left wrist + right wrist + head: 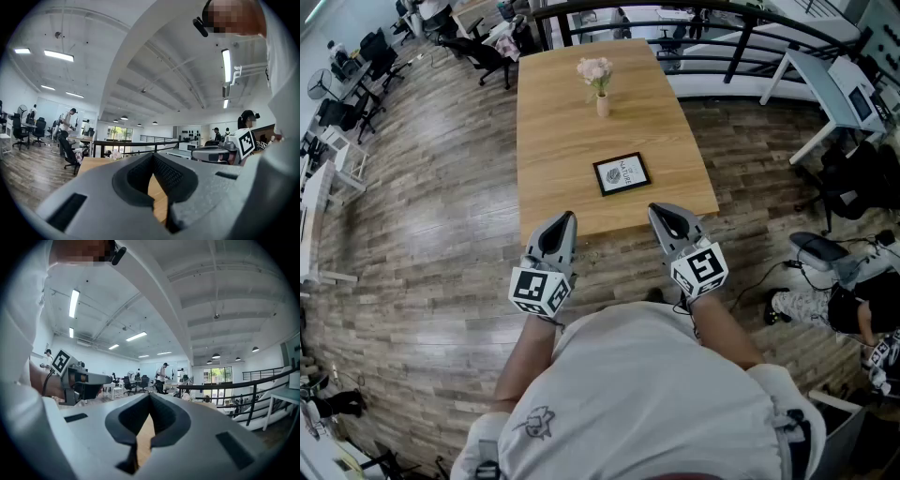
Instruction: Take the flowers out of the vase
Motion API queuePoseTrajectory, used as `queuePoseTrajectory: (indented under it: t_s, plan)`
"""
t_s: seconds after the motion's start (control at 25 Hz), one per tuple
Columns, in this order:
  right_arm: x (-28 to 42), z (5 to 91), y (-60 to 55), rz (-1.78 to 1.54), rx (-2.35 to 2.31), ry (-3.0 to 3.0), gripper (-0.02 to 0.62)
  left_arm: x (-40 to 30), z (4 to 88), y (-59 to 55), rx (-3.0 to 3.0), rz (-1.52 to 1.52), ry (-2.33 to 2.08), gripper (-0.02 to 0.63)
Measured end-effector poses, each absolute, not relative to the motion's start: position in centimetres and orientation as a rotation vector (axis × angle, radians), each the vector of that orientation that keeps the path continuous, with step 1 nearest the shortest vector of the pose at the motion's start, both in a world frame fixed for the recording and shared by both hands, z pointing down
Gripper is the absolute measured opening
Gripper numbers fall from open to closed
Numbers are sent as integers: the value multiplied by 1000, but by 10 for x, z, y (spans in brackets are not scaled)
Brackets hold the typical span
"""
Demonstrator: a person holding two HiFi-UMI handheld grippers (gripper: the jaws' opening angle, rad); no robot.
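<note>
The pink flowers stand upright in the small pale vase. The vase sits on the wooden table toward its far end, about midway across its width. Closer to the table's near edge, also about midway across, a black picture frame lies flat on the top, well apart from the vase.

The person stands at the table's near end with both tools held level and pointing out over it. The left gripper has its tip at the table's near edge, to the left of the frame. Its jaws are pressed together at the tips with nothing between them, and only table top shows through the gap behind the pads. The right gripper is at the same edge, to the right of the frame, its jaws likewise squeezed together and empty. Both are well short of the vase.

A black railing runs beyond the table's far end. A black office chair stands off its far left corner, and a white desk is away to its right
</note>
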State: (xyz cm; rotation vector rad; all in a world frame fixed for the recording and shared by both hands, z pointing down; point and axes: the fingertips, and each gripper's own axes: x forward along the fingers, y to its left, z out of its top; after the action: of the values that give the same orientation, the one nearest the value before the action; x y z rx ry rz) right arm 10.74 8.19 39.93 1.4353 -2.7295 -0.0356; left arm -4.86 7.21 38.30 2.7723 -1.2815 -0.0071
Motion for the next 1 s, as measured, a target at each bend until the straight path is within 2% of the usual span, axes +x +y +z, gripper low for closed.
queuePoseTrajectory:
  t_s: [0.6, 1.0]
  plan:
    - [193, 403, 33, -14, 1317, -2796, 4, 44, 384, 26, 2730, 10, -1360, 3]
    - [197, 423, 8, 101, 1238, -2840, 5, 49, 399, 10, 2681, 48, -1396, 3]
